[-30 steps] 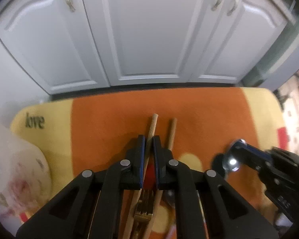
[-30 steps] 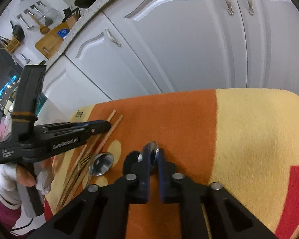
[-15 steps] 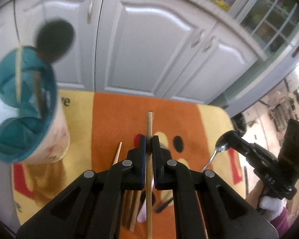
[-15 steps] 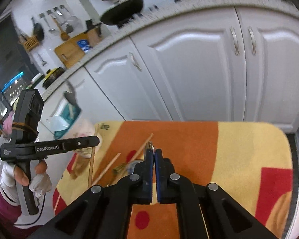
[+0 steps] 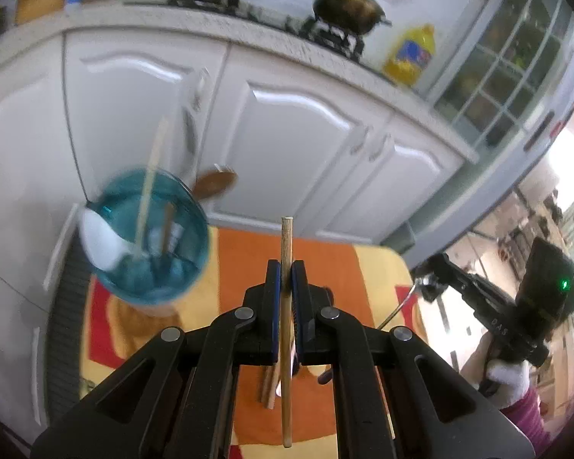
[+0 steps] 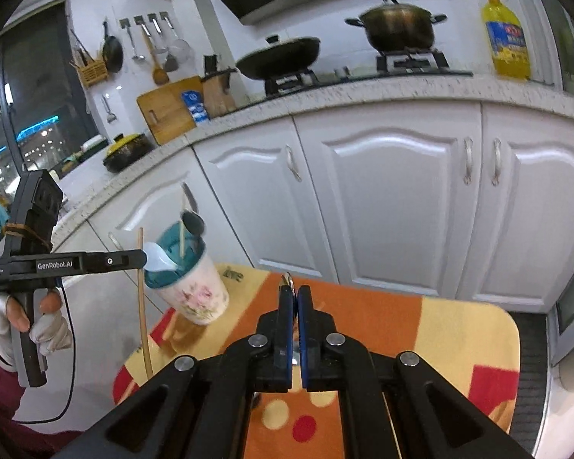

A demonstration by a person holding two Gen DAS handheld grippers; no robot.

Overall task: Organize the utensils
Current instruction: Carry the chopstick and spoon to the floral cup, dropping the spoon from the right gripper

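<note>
My left gripper is shut on a wooden chopstick, which stands nearly upright between the blue pads, above the orange and yellow mat. To its left is a floral cup with a teal inside, holding a white spoon, a stick and a wooden spoon. Two more wooden sticks lie on the mat below. My right gripper is shut on a metal spoon; only the spoon's tip shows above the pads. In the right wrist view the left gripper carries the chopstick beside the cup.
White cabinet doors stand behind the mat. The counter above carries a stove with a pan and a pot, and a yellow oil bottle. Gloved hands hold both grippers. The mat's right edge borders the floor.
Both grippers have risen off the mat, the left with the chopstick and the right with the metal spoon. The cup has come into view at the left, and the counter top now shows.
</note>
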